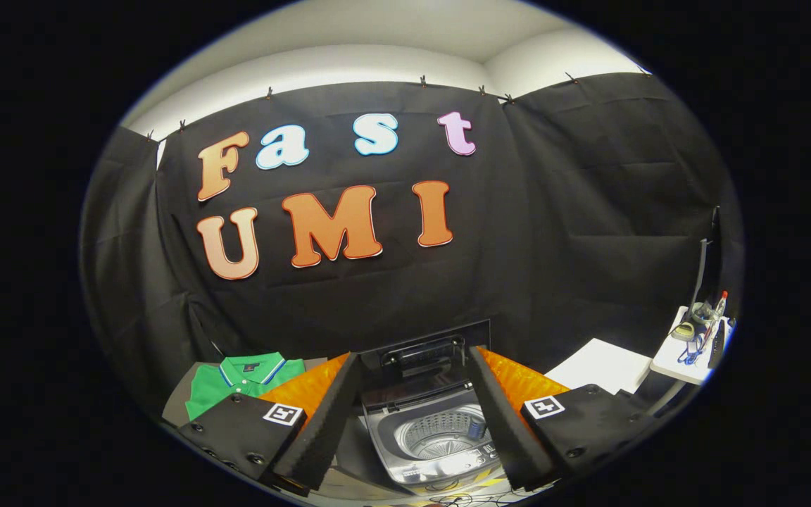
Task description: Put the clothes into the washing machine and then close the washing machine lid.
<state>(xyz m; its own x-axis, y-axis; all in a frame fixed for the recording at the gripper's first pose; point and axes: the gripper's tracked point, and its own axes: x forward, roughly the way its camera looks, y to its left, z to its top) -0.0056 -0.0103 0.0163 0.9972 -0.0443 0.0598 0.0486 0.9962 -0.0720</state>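
Black booth cloth is hanging behind an open-lidded washing machine (441,429).
Gripper (416,415) is hovering with fingers spread wide, holding nothing; green polo shirt (243,384) is lying folded beside it.

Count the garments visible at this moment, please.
1. A folded green polo shirt lies beyond the left finger of the open hand-held gripper, beside the washing machine, whose lid stands open. The fingers cover part of the scene, so more could be hidden.
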